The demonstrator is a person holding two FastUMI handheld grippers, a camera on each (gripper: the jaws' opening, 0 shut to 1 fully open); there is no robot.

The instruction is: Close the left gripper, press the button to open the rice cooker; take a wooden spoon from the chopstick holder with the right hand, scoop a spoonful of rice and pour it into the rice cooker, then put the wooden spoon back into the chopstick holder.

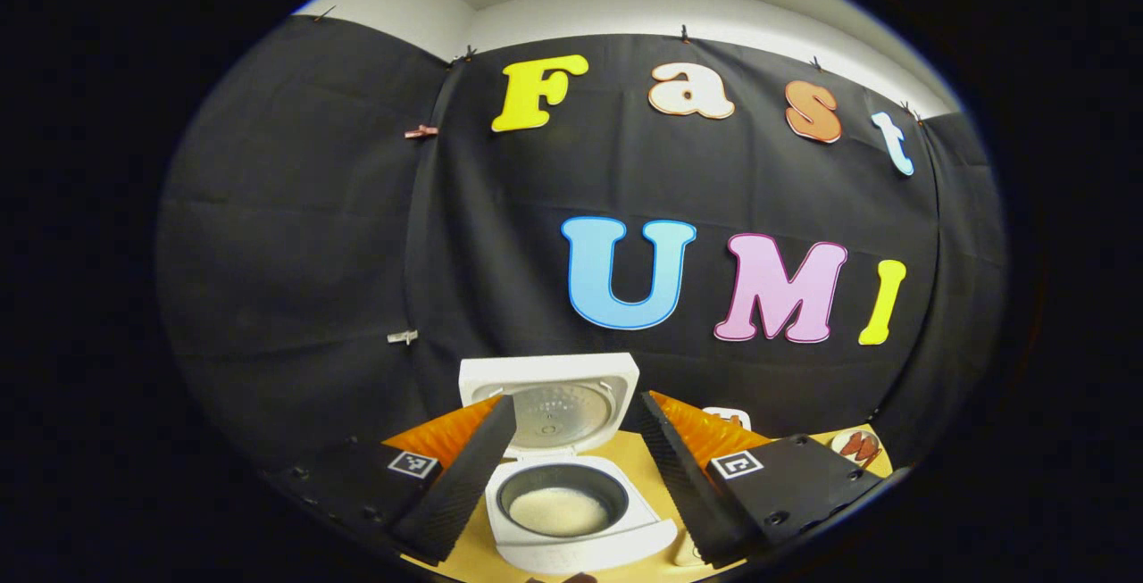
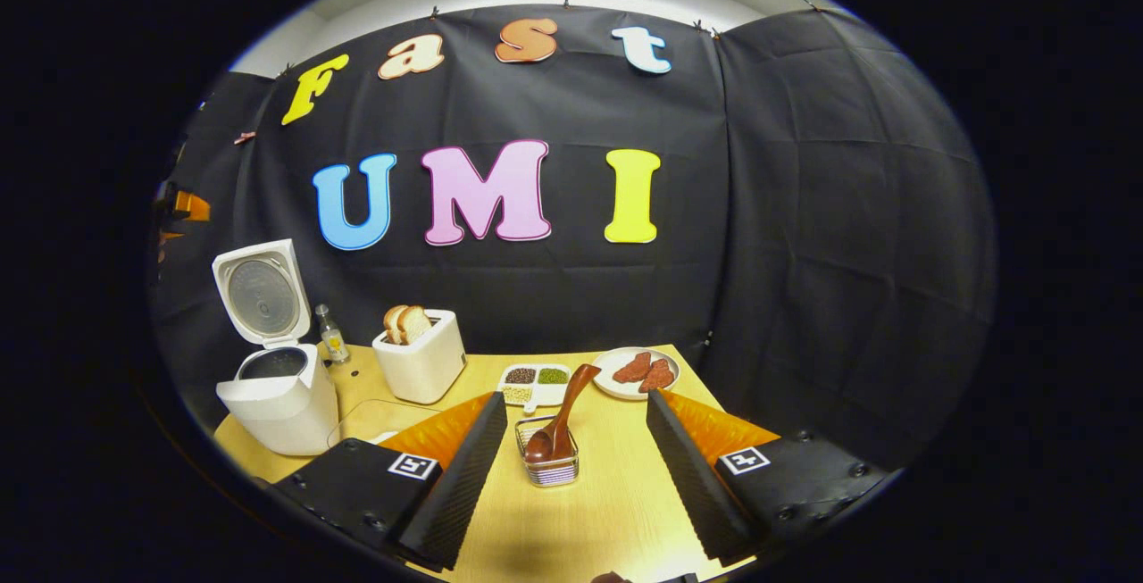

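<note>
The white rice cooker [image 1: 571,512] stands with its lid [image 1: 554,395] swung up; rice lies in its dark inner pot [image 1: 561,510]. My left gripper [image 1: 576,413] hovers open over the cooker, a finger on each side of it, touching nothing. In the right gripper view the same cooker [image 2: 281,395] sits at the table's left, lid [image 2: 261,293] raised. A brown wooden spoon [image 2: 558,427] leans bowl-down in a small clear chopstick holder [image 2: 549,458] in the middle of the table. My right gripper [image 2: 571,409] is open, its fingers flanking the holder from the near side, holding nothing.
On the wooden table [image 2: 589,520] stand a white toaster [image 2: 421,360] with bread slices, a small bottle [image 2: 332,337], a divided dish of grains [image 2: 534,379], a plate of meat slices [image 2: 638,371] and a clear flat lid [image 2: 375,422].
</note>
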